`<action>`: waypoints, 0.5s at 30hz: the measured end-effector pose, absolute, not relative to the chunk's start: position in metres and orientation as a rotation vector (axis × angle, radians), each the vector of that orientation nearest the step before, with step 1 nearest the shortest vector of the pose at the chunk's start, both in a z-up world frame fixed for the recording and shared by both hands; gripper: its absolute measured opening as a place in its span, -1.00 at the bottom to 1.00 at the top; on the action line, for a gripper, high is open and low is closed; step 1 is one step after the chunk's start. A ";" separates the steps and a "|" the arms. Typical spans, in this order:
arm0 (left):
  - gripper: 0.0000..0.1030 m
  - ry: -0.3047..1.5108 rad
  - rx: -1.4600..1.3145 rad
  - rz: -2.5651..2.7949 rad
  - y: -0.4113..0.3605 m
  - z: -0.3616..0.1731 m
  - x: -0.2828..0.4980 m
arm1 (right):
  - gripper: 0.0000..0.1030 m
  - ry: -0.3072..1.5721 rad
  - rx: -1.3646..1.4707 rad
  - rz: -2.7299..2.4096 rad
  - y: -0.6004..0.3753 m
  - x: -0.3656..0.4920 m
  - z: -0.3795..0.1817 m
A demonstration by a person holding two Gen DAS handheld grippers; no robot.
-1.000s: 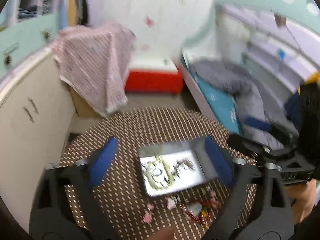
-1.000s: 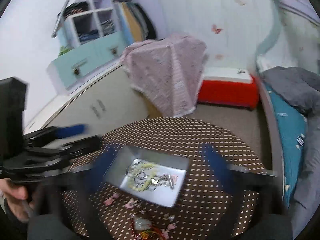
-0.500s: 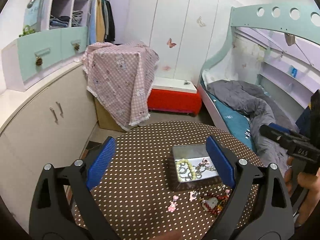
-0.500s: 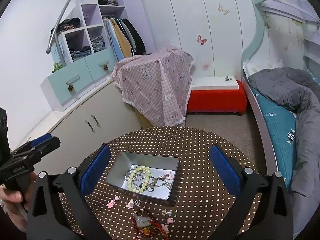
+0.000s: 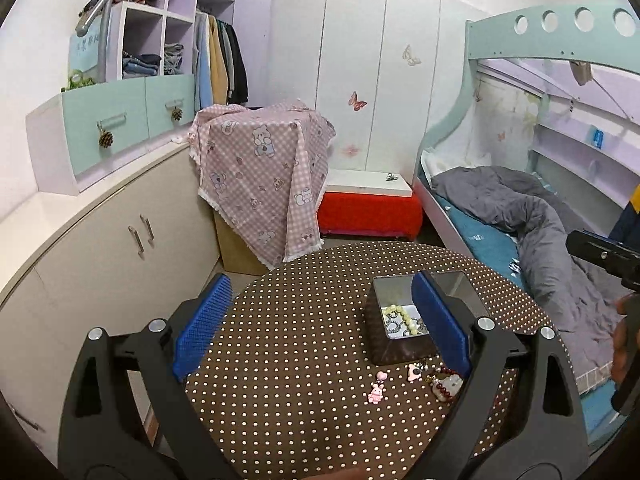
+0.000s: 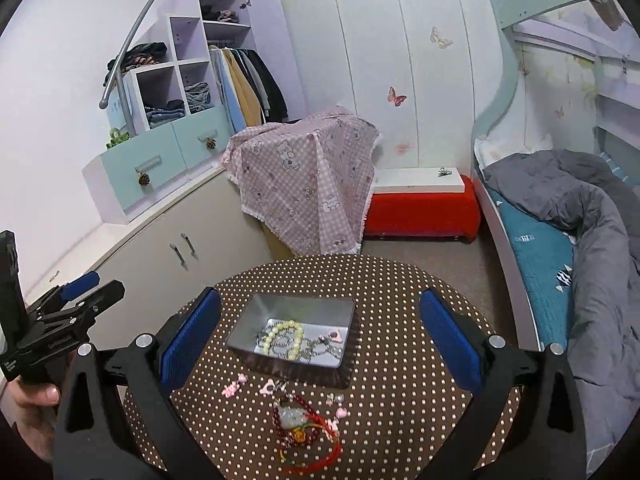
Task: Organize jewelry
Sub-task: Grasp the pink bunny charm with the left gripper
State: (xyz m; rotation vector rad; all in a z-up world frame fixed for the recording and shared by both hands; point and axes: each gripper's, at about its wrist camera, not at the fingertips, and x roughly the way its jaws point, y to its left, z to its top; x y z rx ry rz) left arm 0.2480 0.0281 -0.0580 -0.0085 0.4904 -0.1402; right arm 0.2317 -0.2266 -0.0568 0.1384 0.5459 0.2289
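A rectangular silver tin (image 6: 304, 306) stands on the round brown polka-dot table (image 6: 400, 400). A pale bead bracelet (image 6: 286, 336) and tangled chains lie inside it. On the cloth in front lie a red bead bracelet (image 6: 300, 424) and small pink charms (image 6: 232, 389). My right gripper (image 6: 320, 296) hangs open above and behind the tin, holding nothing. My left gripper (image 5: 320, 280) is open too, left of the tin (image 5: 400, 350), and its right finger covers part of the tin. The pink charms (image 5: 376, 390) and red bracelet (image 5: 444, 384) lie near that finger.
Cream cabinets (image 5: 120, 248) run along the left, beside a box draped in pink checked cloth (image 5: 260, 184). A red bench (image 5: 368, 208) stands beyond the table. A bunk bed with a grey duvet (image 5: 520, 208) fills the right. A hand (image 6: 32, 404) holds the left gripper.
Both cameras have drawn back and tilted up from close over the tin. The tin now looks smaller and the blur has gone. Both grippers stayed open.
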 end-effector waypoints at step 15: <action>0.74 0.581 0.052 -0.157 0.020 -0.111 0.236 | 0.86 0.683 0.131 0.174 -0.235 0.208 -0.116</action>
